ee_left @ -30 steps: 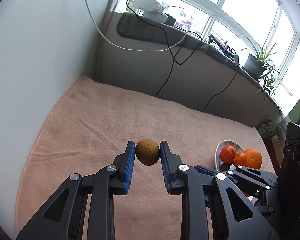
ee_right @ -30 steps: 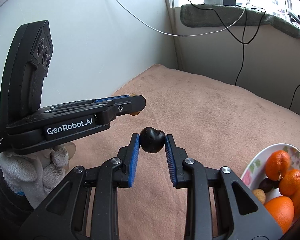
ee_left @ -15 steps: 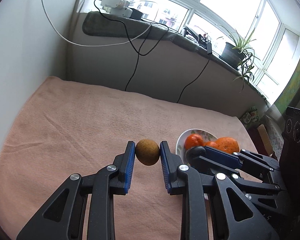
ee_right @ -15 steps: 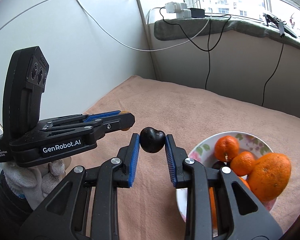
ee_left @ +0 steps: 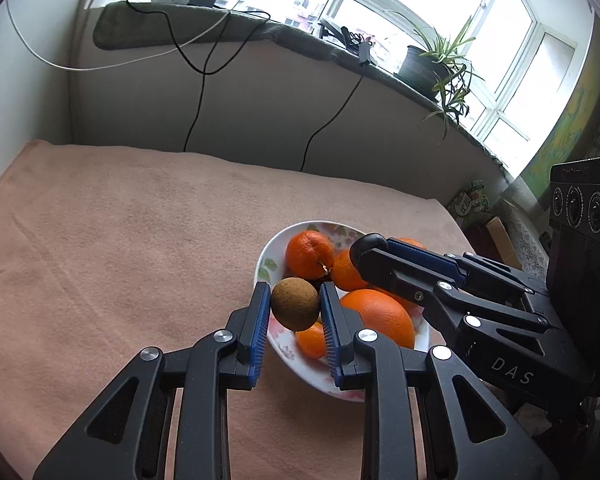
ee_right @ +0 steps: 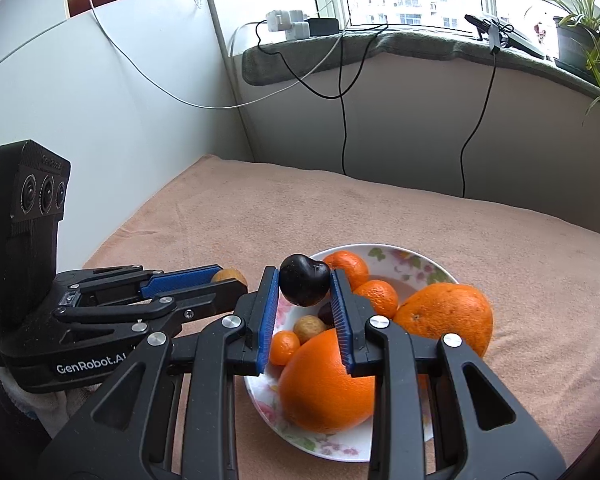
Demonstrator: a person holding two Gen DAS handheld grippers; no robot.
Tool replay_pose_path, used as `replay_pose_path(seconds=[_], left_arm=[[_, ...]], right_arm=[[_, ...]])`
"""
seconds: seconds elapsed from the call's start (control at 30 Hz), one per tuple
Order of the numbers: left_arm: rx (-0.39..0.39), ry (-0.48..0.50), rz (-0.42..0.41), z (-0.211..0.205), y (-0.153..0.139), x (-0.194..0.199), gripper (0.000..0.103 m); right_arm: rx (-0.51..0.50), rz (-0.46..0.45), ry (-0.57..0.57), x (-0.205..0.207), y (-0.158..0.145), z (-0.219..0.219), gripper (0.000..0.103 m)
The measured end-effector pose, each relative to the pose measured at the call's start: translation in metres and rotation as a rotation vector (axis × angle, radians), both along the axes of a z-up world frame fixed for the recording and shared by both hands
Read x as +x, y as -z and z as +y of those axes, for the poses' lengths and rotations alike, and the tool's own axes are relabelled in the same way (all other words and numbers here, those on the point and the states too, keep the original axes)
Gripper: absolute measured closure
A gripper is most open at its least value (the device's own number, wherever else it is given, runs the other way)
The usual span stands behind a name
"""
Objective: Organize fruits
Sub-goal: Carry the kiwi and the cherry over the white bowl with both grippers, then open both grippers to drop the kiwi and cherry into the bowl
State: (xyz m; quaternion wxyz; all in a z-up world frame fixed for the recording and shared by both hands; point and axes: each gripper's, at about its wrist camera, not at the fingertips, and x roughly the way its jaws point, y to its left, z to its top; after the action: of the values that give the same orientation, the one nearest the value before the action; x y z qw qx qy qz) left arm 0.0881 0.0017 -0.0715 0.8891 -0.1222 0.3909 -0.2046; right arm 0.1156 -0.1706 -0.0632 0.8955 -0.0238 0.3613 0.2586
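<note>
left tongs (ee_left: 295, 306) grip 1 brown fruit (ee_left: 295, 303) | right tongs (ee_right: 305, 286) grip 1 dark fruit (ee_right: 304, 285) | 1 bowl (ee_right: 416, 265)

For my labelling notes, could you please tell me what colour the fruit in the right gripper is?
Very dark, nearly black fruit, seen best in the right wrist view.

White lettering "GenRobot.AI" stands on the black side of the left gripper (ee_right: 228, 280), low on its body, in the right wrist view; small white print at that body's lower left edge is too small to read. In the left wrist view, the letters "DAS" stand on the black side of the right gripper (ee_left: 370, 246).
</note>
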Motion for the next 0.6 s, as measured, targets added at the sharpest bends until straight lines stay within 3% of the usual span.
replay_pose_path(seconds=[0.6], left_arm=[[0.037,0.045,-0.002,-0.029,0.001,0.007,0.079]], right_arm=[[0.003,0.01,0.039,0.006,0.003,-0.018,0.075]])
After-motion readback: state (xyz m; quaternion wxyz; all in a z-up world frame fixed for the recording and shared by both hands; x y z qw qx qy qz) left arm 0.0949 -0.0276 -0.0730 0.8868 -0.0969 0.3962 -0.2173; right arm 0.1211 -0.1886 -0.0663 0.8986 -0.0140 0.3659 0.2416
